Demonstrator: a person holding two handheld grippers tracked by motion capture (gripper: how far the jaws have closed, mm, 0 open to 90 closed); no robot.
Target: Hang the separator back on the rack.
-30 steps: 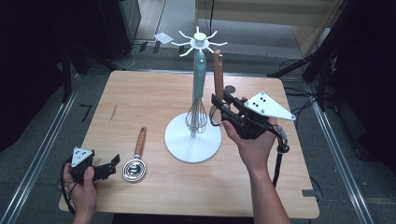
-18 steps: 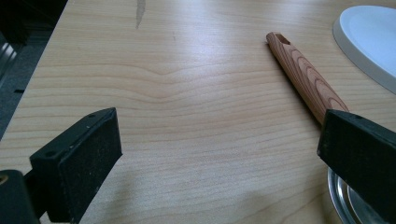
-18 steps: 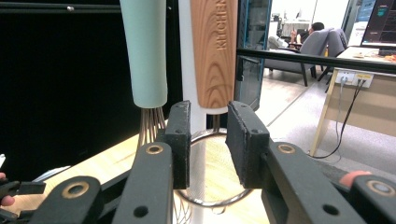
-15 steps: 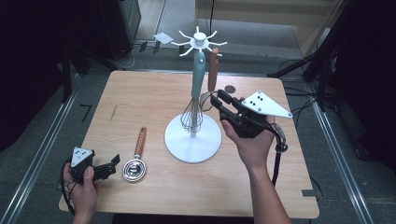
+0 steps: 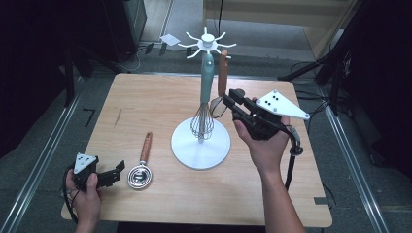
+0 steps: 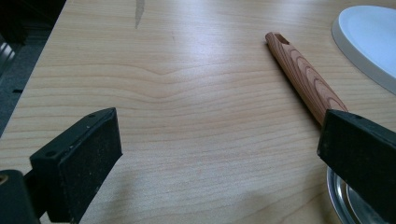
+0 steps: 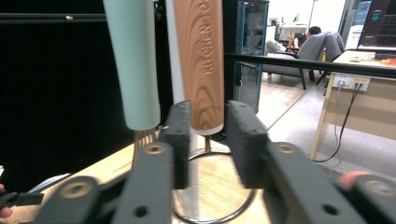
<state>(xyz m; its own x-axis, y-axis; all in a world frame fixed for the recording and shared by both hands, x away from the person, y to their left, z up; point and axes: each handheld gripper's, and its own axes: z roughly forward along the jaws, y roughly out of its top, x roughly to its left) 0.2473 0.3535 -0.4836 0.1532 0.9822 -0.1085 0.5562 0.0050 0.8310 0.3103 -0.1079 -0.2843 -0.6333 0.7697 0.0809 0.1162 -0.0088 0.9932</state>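
Note:
A white hook stand (image 5: 200,145) holds a teal-handled whisk (image 5: 207,80) and a wooden-handled wire utensil (image 5: 223,73), both hanging upright. My right gripper (image 5: 227,98) is at the lower end of that wooden handle (image 7: 200,60). Its jaws have just been closing and the pads now sit against the handle's sides. The wire loop (image 7: 236,205) hangs below the jaws. My left gripper (image 5: 118,170) rests low at the table's near left, open, with only bare wood between its jaws (image 6: 219,140). A small metal strainer (image 5: 138,176) with a wooden handle (image 6: 306,77) lies just right of it.
The wooden table (image 5: 160,104) ends close behind the stand. Dark equipment and cables stand on the floor around it. The stand's white base (image 6: 369,37) lies beyond the strainer handle. An office with chairs and a desk (image 7: 364,112) is in the background.
The right gripper's jaws have drawn in around the wooden handle, which now hangs slightly straighter by the pole. Both hands have stayed where they were.

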